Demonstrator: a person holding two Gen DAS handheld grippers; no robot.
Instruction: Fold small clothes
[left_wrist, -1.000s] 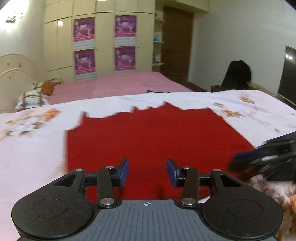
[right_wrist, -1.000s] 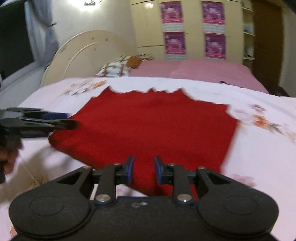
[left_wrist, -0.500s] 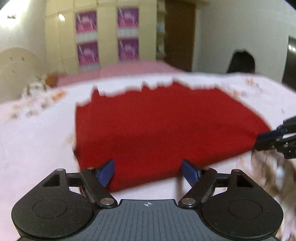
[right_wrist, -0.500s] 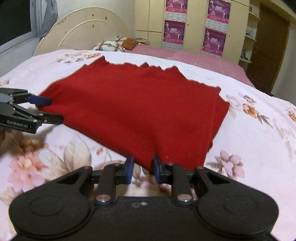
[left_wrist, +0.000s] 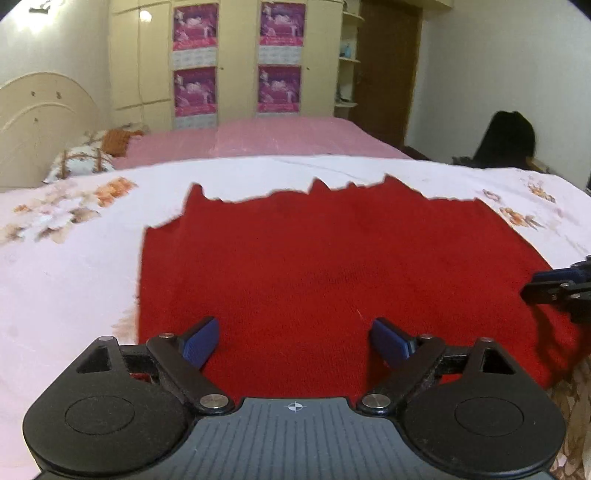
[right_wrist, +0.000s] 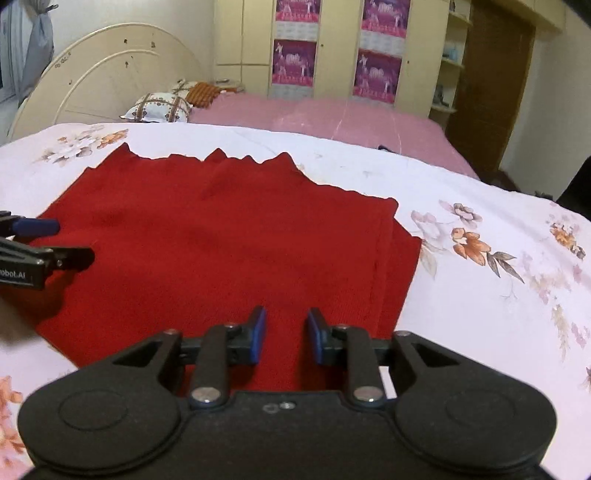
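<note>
Between folds: both claws empty over the flat red knitted garment (left_wrist: 332, 258).
Left gripper (left_wrist: 295, 341) spread wide; right gripper (right_wrist: 283, 334) narrowly apart, gripping nothing. Garment fills centre frame on the white floral bedsheet (right_wrist: 480, 229), seemingly layered at its right edge. Next you need to pinch the near hem.

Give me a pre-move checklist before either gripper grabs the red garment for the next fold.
1. Left gripper open wide, nothing held: ok.
2. Right gripper open, with a narrower gap, nothing between its pads: ok.
3. Red garment lies flat on the floral sheet: ok.
4. Garment's right side already doubled over, layered edges showing: ok.
5. Far jagged edge aligned: cannot tell.
6. The two grippers are apart from each other: ok.
</note>
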